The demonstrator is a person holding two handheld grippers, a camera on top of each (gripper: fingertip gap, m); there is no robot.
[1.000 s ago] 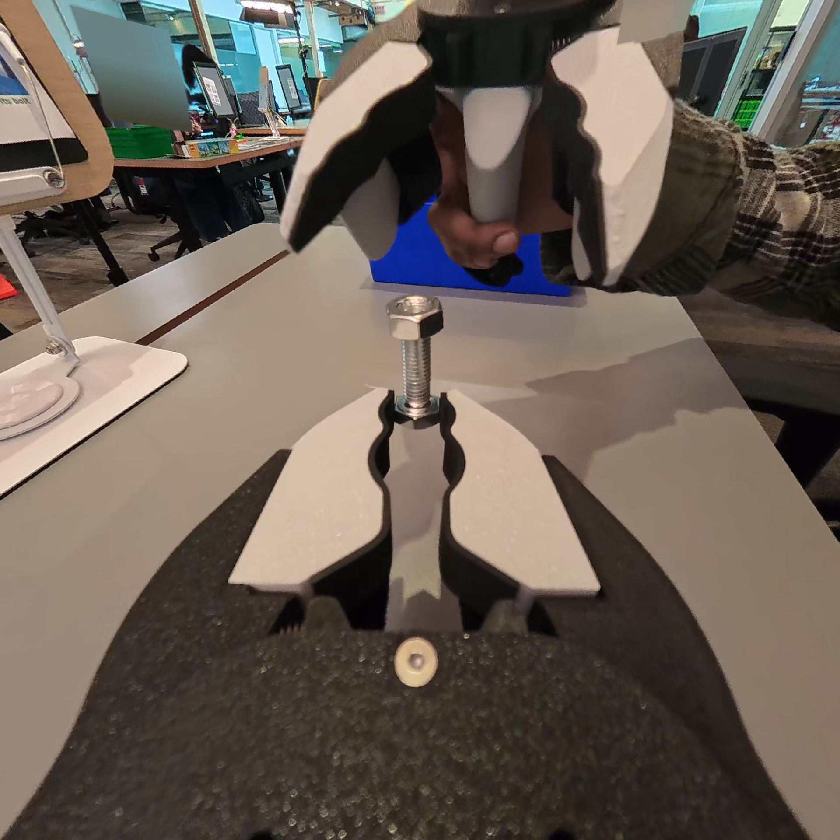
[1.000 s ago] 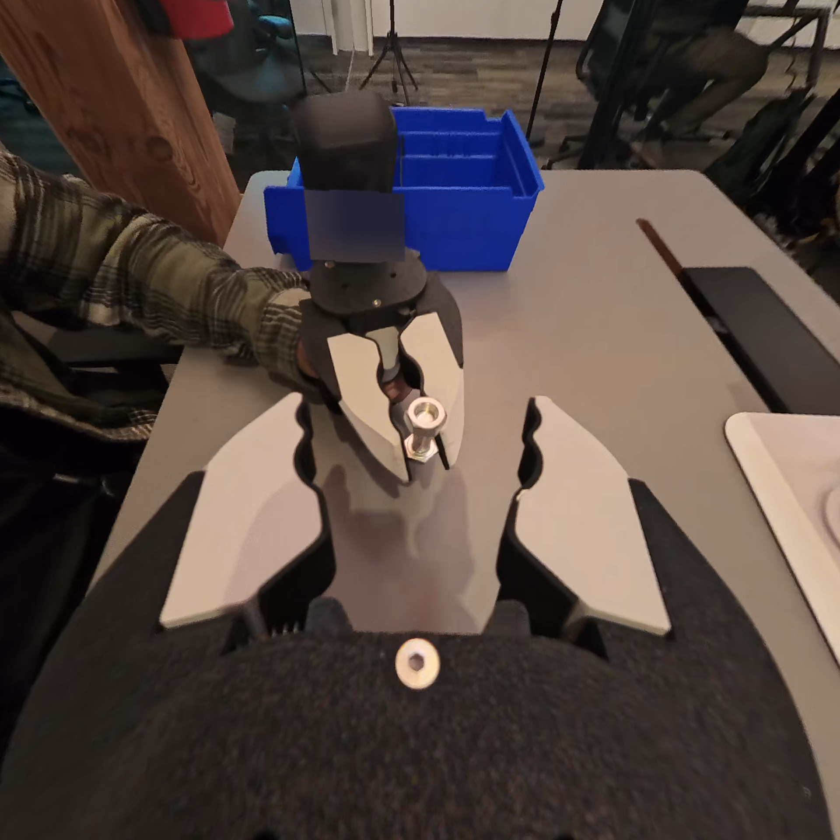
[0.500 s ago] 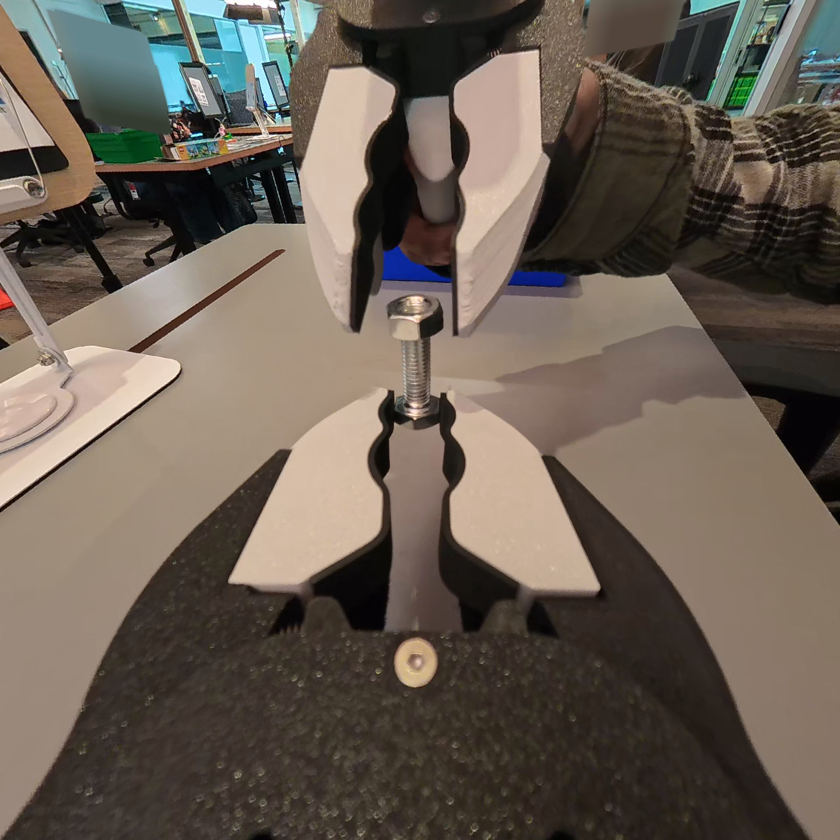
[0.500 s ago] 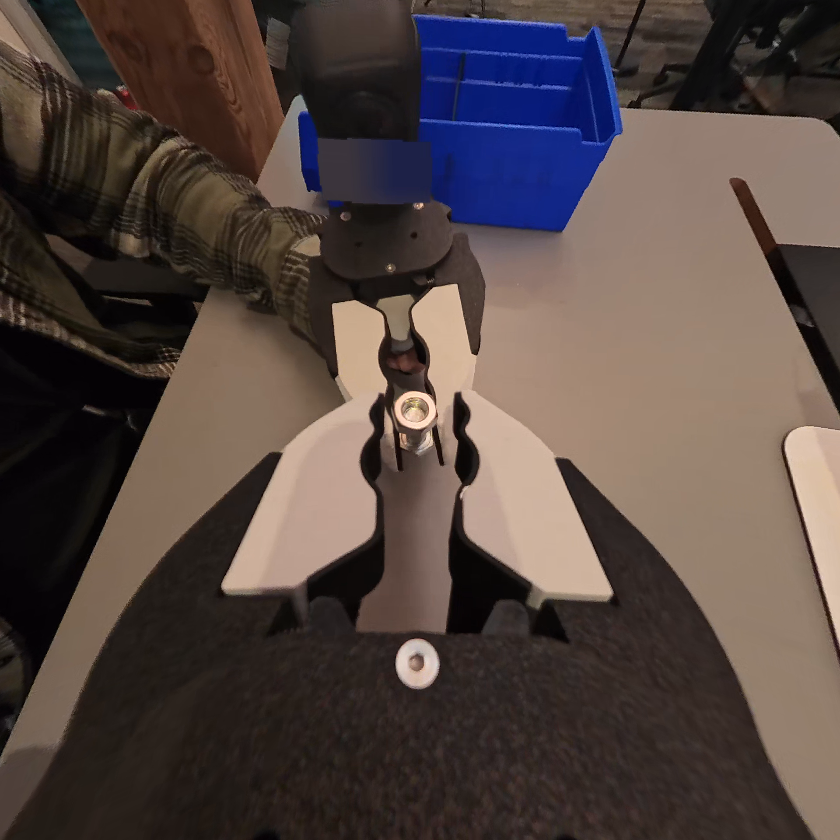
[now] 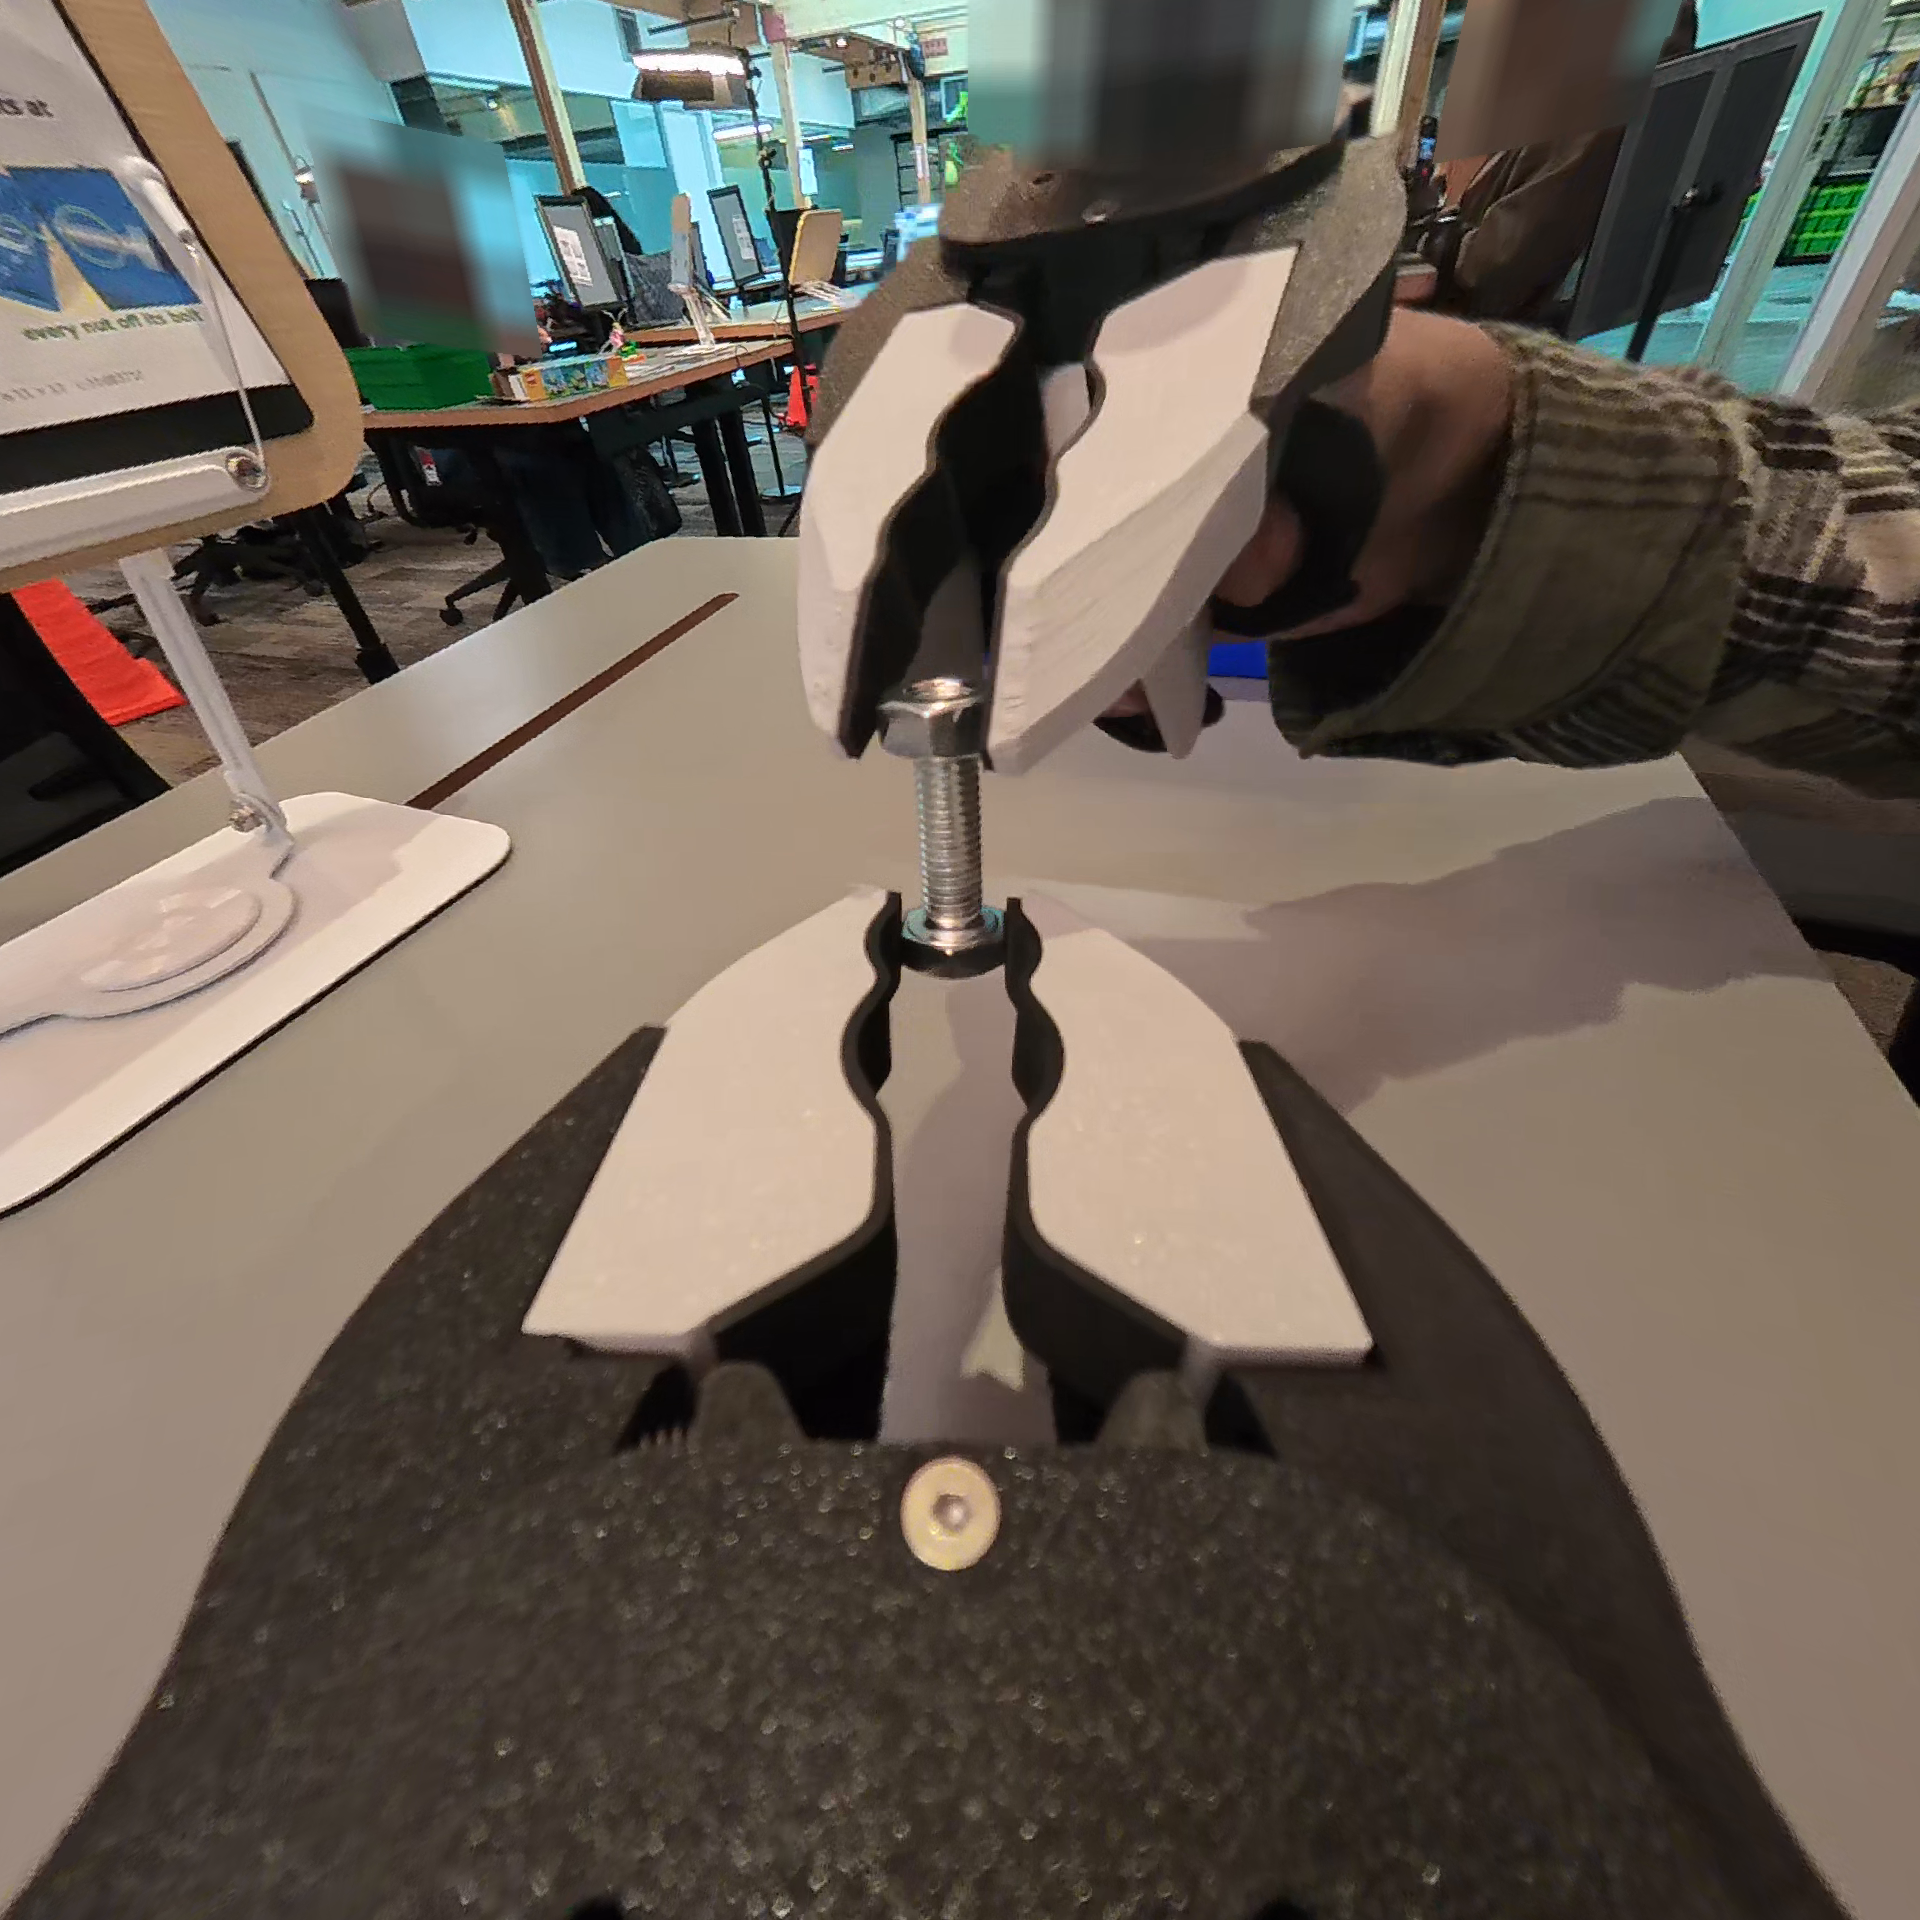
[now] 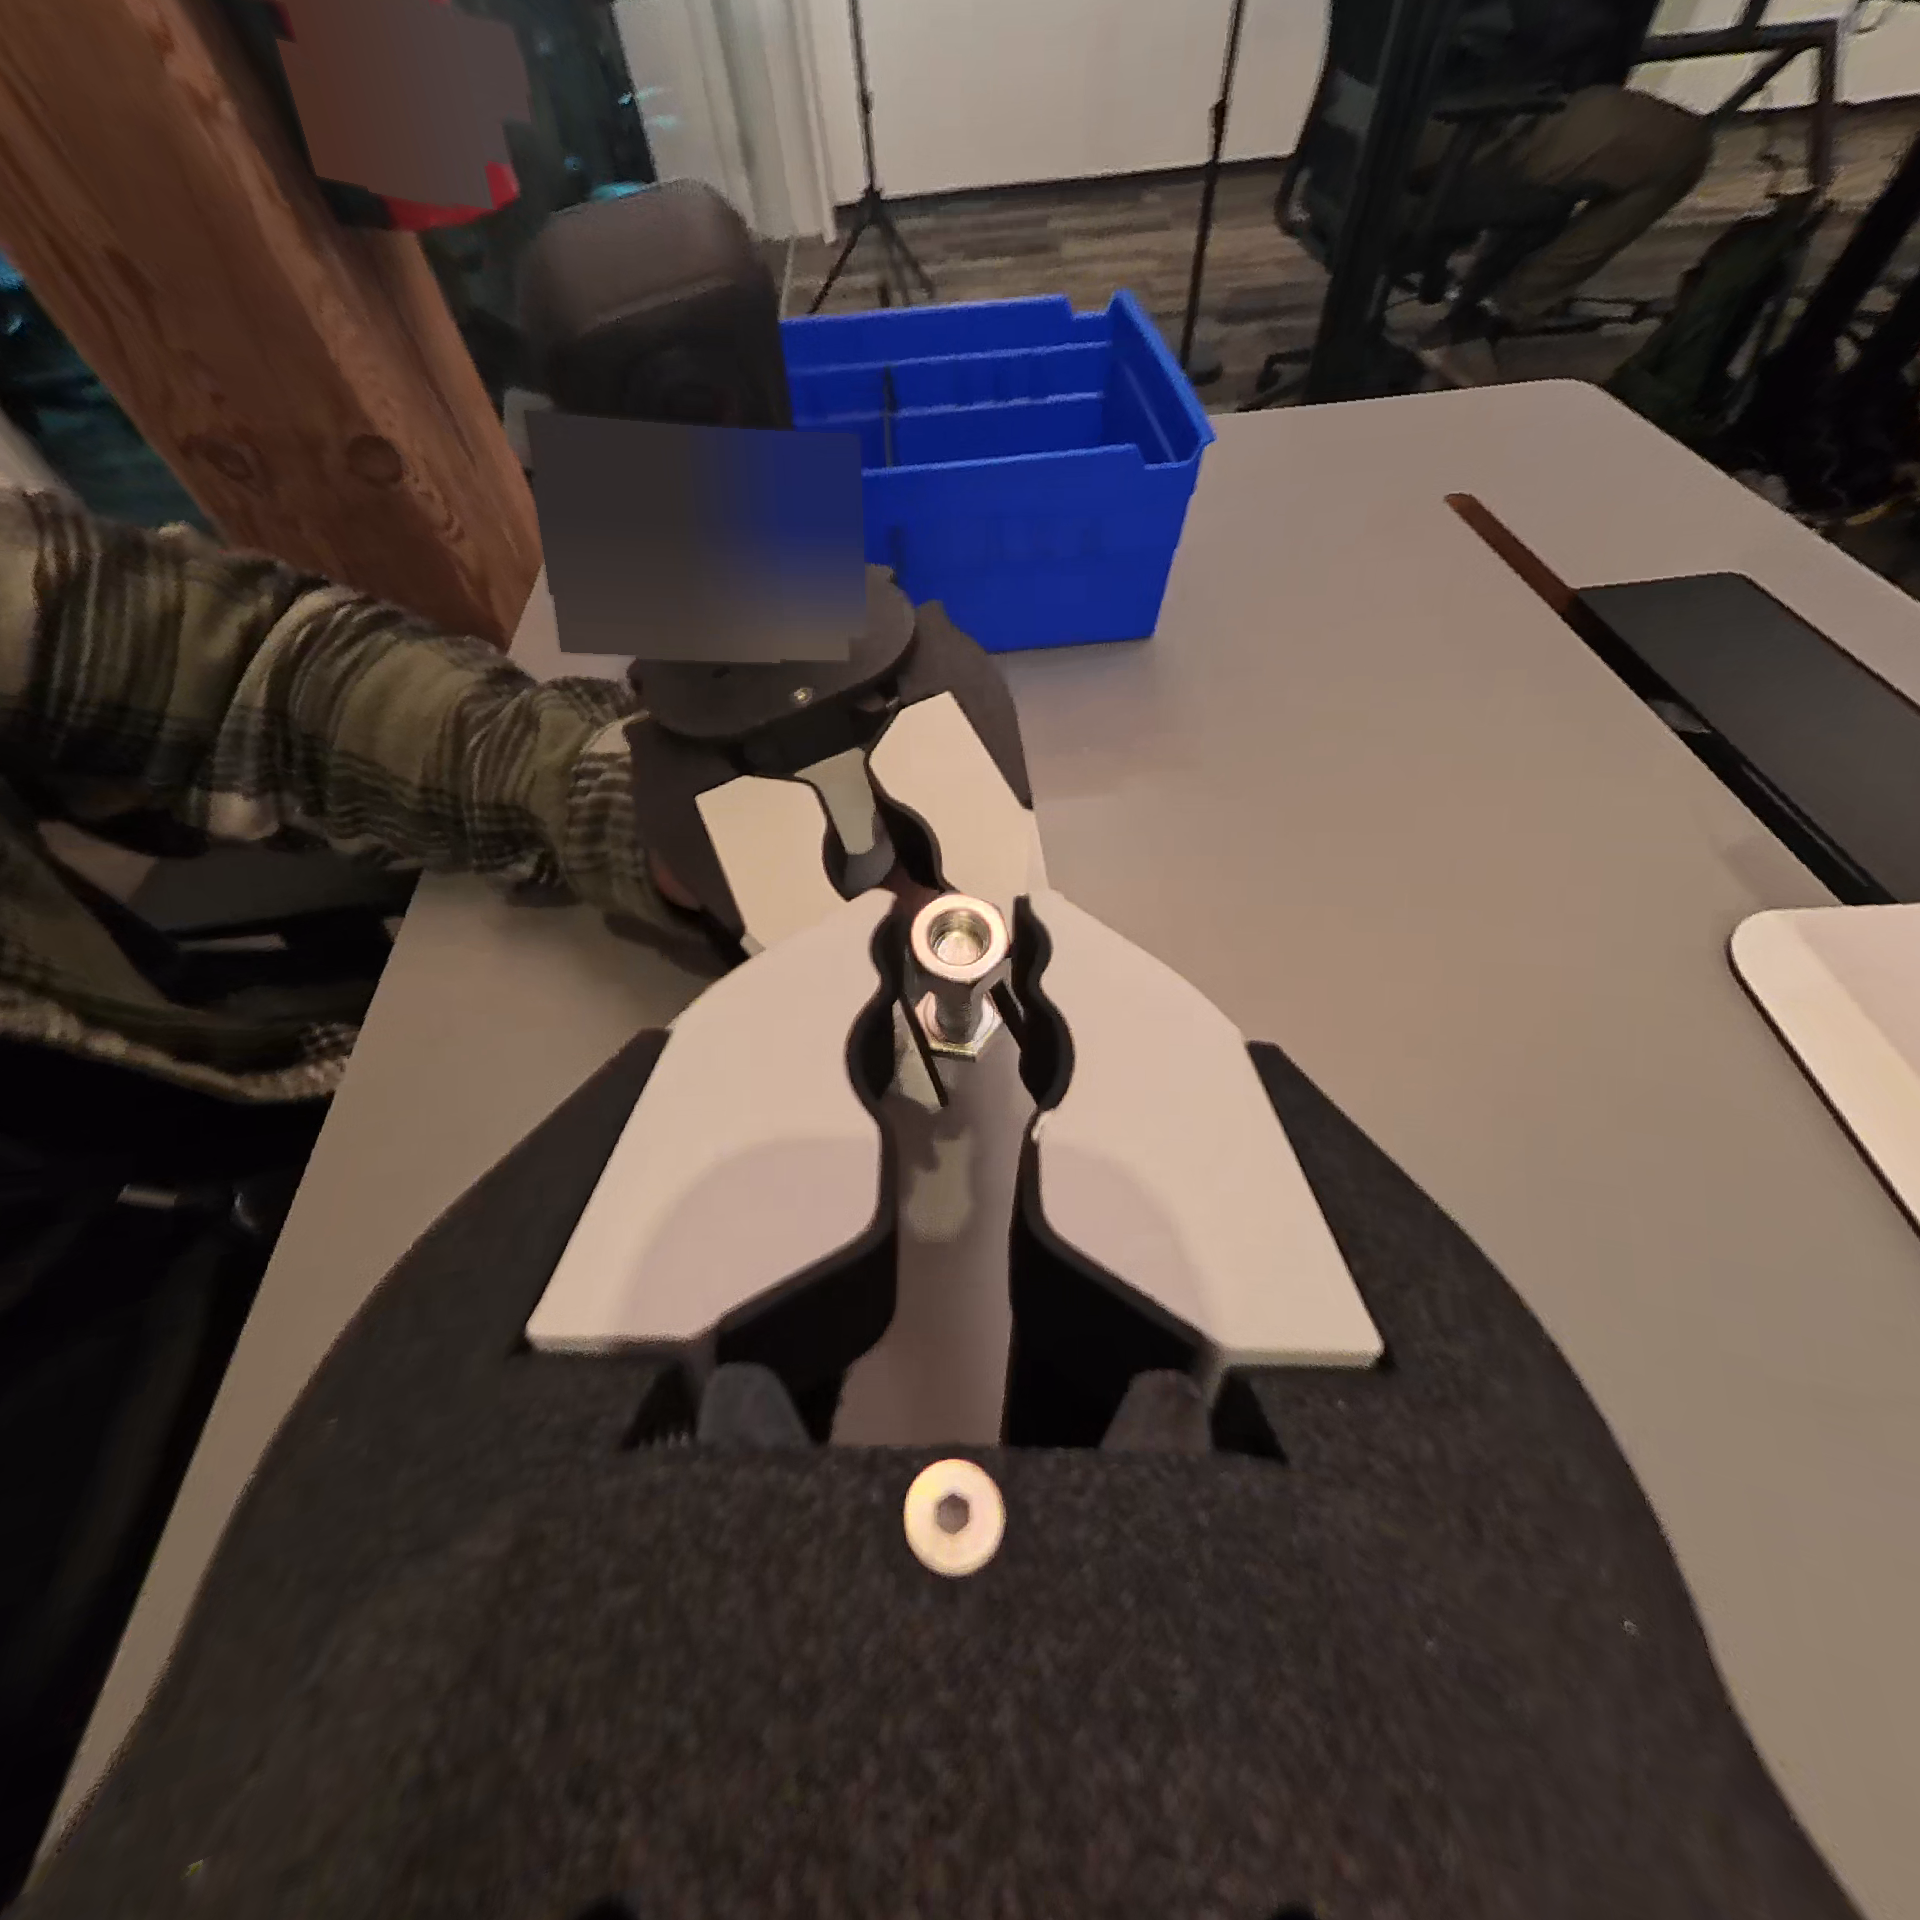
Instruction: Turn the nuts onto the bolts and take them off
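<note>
Table (image 5: 1558, 1195): grey, flat, under it all.
Bin (image 6: 997, 488): blue, at the far end of the table, at 12 o'clock in the right wrist view.
Stand (image 5: 208, 935): white base with a board on top, at 9 o'clock in the left wrist view.
Pad (image 6: 1745, 675): black, flat, at 3 o'clock in the right wrist view.
Sleeve (image 5: 1662, 540): green plaid, at 2 o'clock in the left wrist view, behind the right gripper.
Left gripper (image 5: 951, 930): low on the table, tips clamped tight on the bolt's head.
Right gripper (image 6: 958, 940): up top, pointing down, tips pressed on both sides of the nut.
Bolt (image 5: 948, 842): silver, standing straight up, head down on the table, in the middle of both views.
Nut (image 5: 930, 717): silver, six sides, sitting at the very top of the bolt, squeezed by the right gripper.
</note>
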